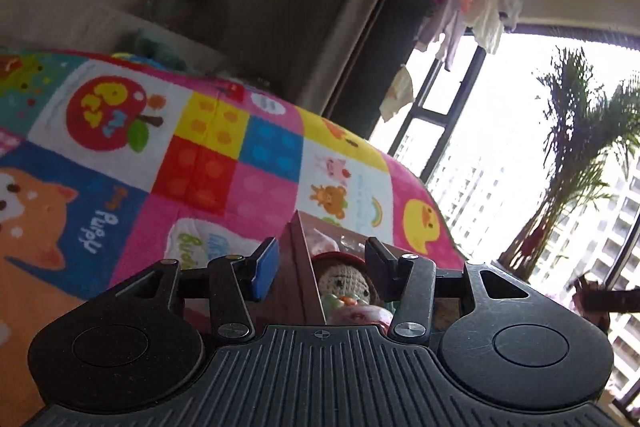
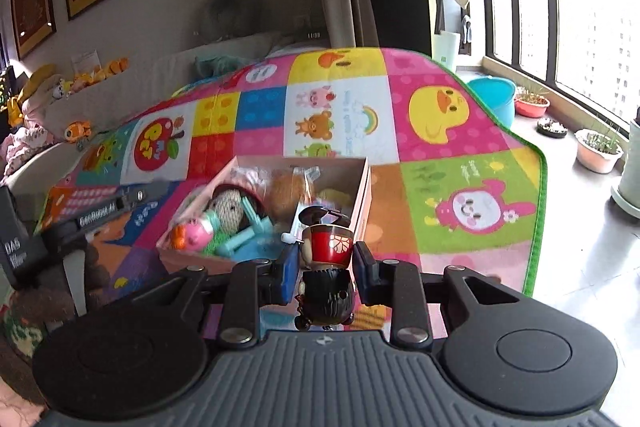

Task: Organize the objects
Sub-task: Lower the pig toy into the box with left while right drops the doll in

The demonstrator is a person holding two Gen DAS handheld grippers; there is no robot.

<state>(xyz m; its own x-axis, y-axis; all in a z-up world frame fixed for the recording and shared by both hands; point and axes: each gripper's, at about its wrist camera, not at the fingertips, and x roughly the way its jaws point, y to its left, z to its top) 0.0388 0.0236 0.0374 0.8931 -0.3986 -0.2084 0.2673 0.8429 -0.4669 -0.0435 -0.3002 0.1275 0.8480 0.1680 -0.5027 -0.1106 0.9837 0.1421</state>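
Right hand-held gripper (image 2: 322, 269): blue pads pinch a small toy figure (image 2: 326, 267) — red body with a leaf mark, dark round base, white winding key sticking out to the pad's left. Grip sits on the toy's middle; the base hangs below the pads, toward the camera.

Just ahead of the right hand-held gripper: the box (image 2: 362, 187), open-topped, on the patchwork mat (image 2: 460, 187). It already holds a crochet doll (image 2: 230, 209), a pink pig toy (image 2: 192, 233), blue plastic pieces and wrapped items. Fairly full.

Left hand-held gripper (image 1: 320, 267): jaws part-spread, straddling the box wall (image 1: 298, 267), blue pad outside, dark pad over the contents. Whether the pads press on the wall cannot be told. Doll (image 1: 344, 285) directly between the fingers.

Judged step: toy to be set into the box while the left side steadies it.

Risks:
- Toy is round and glossy; a narrow pinch may let it swivel or slip out before it clears the near wall.
- Winding key could catch on the wall or on the blue pieces during lowering.
- Little free floor in the box; released on top of the heap, the toy may roll out.
- If the left jaws are loose on the wall, a nudge could slide the light box on the mat.
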